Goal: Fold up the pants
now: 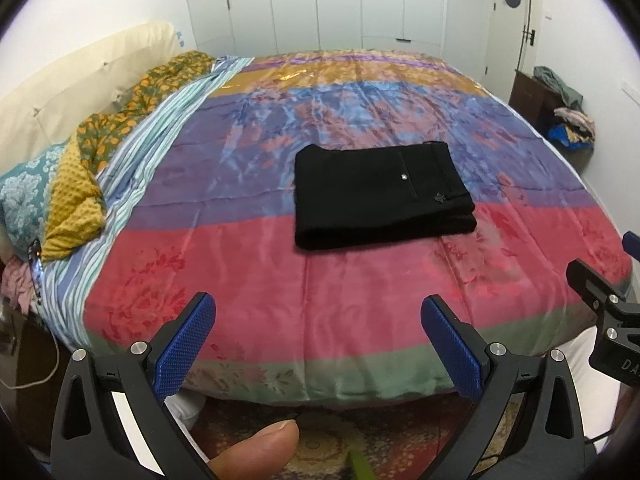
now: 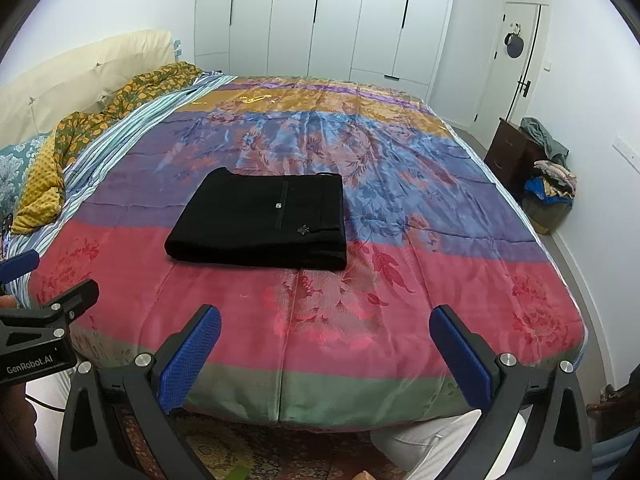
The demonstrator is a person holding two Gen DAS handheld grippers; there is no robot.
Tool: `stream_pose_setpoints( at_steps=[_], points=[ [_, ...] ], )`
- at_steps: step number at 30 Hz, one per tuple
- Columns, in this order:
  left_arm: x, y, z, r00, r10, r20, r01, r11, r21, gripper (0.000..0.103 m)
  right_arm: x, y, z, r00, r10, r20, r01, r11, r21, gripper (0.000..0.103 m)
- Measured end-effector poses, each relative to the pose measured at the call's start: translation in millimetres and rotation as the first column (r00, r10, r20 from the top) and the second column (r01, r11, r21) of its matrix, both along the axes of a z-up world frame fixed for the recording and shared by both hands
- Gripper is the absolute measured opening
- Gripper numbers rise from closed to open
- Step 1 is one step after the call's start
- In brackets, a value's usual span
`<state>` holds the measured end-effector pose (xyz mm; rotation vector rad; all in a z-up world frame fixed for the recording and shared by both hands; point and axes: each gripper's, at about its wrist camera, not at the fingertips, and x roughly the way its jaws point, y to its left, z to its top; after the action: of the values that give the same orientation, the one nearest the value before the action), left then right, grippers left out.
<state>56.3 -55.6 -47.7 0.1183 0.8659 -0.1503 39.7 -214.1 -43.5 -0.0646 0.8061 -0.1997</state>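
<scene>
Wide bed under a glossy quilt banded in red, purple, blue and gold (image 1: 248, 264) is lying ahead of both tools. Black trousers, folded into a thick flat rectangle (image 1: 380, 194), are resting on it, well forward of the left hand-held gripper (image 1: 318, 322) and ahead-left of the right hand-held gripper (image 2: 325, 332). Both are hanging over the near bed edge, fingers spread wide, gripping nothing. Folding is looking finished. To close out well: keeping clear, checking edges are lying square, avoiding snagging the small silver button (image 2: 278, 205).
</scene>
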Motion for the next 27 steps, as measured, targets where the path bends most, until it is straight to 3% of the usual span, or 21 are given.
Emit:
stream_pose_setpoints(
  at_steps=[27],
  points=[
    [1.2, -0.2, -3.2, 1.0, -0.005, -0.019, 0.005, 1.0, -0.003, 0.102, 1.8, -2.3, -3.7, 1.0, -0.006, -0.006, 0.006, 1.0, 0.011, 0.103]
  ],
)
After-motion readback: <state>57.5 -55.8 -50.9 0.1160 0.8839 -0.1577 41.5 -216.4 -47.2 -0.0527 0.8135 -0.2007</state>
